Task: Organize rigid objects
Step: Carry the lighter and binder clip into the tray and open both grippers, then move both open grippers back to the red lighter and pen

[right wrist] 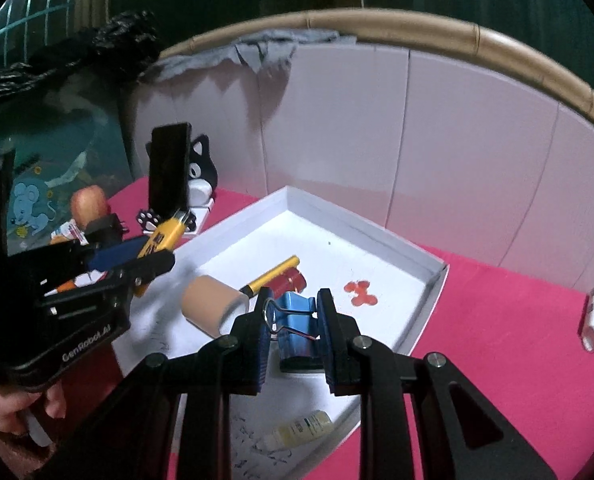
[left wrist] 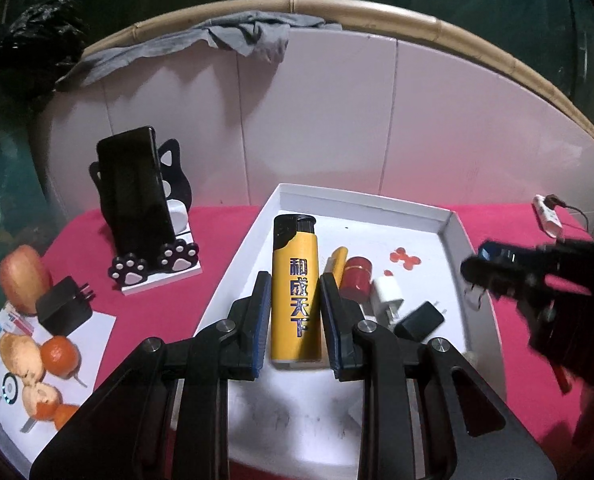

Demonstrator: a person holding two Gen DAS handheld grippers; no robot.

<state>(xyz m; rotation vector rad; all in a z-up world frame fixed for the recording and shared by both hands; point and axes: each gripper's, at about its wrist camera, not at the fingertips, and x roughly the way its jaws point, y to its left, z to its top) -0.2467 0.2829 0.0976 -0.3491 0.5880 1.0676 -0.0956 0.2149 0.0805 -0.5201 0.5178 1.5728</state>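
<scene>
In the left wrist view, a yellow lighter (left wrist: 295, 287) is clamped between the pads of the left gripper (left wrist: 295, 300) above the white tray (left wrist: 455, 220). In the right wrist view, a blue binder clip (right wrist: 295, 320) is clamped in the right gripper (right wrist: 295, 322) over the same tray. Both items appear mid-delivery; lowering onto bare tray floor and releasing is called for next.

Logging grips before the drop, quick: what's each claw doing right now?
Left claw: shut on the lighter.
Right claw: shut on the binder clip.
</scene>
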